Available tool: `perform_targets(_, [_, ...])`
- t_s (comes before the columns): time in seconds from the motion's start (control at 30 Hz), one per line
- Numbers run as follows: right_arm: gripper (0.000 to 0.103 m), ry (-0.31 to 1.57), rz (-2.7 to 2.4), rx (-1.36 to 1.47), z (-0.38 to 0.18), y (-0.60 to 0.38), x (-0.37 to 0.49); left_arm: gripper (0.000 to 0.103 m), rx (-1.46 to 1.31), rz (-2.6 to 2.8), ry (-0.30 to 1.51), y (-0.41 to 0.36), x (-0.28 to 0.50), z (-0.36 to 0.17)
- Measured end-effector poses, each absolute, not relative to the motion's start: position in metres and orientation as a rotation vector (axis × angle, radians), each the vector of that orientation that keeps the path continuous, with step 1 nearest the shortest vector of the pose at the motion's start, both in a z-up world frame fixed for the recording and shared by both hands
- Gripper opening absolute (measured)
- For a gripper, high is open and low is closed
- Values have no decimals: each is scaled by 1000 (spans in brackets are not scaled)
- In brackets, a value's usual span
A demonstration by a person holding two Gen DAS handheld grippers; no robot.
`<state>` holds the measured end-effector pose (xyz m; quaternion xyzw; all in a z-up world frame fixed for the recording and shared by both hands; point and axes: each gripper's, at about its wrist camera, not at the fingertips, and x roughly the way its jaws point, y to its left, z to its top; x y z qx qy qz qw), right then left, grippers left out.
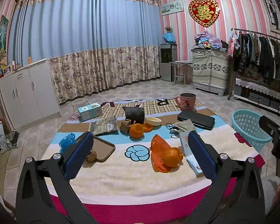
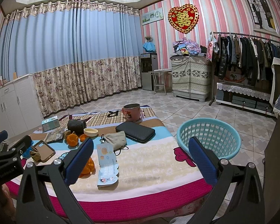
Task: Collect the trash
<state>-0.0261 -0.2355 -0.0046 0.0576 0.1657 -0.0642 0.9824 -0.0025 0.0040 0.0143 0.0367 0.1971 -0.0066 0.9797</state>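
Both tools hover over the near edge of the blanket-covered surface (image 1: 132, 175), each with its 2 blue pads spread wide and nothing between them. Ahead of the left hand-held gripper (image 1: 140, 153), just right of centre, orange peel (image 1: 166, 155) lies on the blanket; more peel (image 1: 137, 129) sits farther ahead. A crumpled blue wrapper (image 1: 66, 141) lies beyond its left finger. The teal basket (image 2: 209, 138) stands on the floor past the right hand-held gripper (image 2: 140, 155), behind its right finger.
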Motion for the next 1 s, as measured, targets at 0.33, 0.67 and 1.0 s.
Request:
perform_targets(0.33, [99, 354, -141, 110, -12, -239, -20, 98, 76, 3, 413, 11, 2, 5])
perform_targets(0.67, [99, 409, -162, 116, -25, -252, 17, 98, 69, 85, 469, 43, 27, -13])
perform_targets(1.0, [99, 426, -139, 74, -20, -243, 85, 98, 33, 199, 525, 102, 63, -30])
